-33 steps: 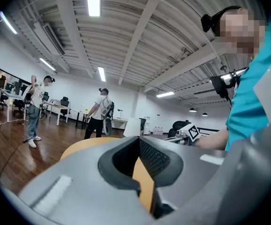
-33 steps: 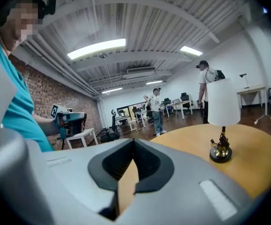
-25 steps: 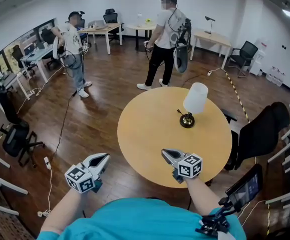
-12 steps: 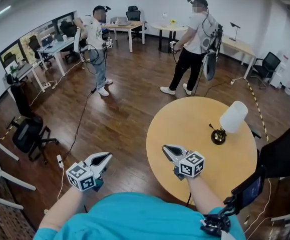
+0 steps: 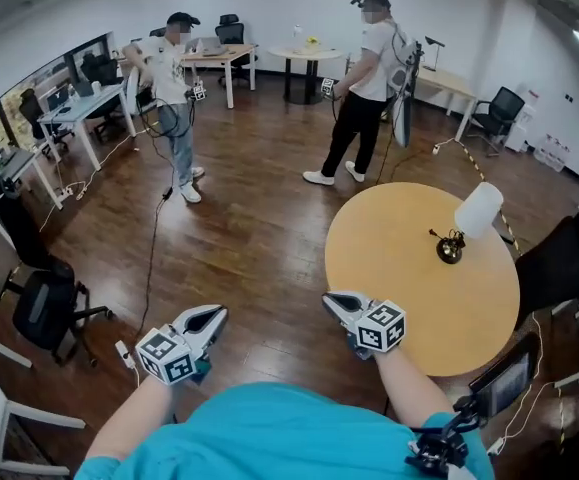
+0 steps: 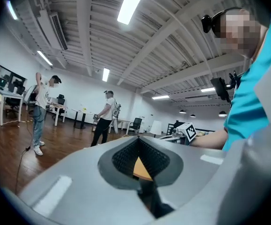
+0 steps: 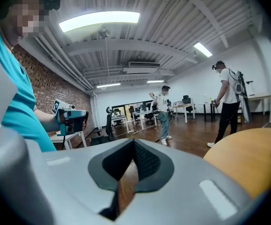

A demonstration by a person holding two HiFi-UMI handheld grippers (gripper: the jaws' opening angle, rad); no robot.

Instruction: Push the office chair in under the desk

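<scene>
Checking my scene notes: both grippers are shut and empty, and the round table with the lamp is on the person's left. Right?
Not quite. The head view shows the table with the lamp on the person's right. The left gripper and right gripper are shut and empty.
</scene>
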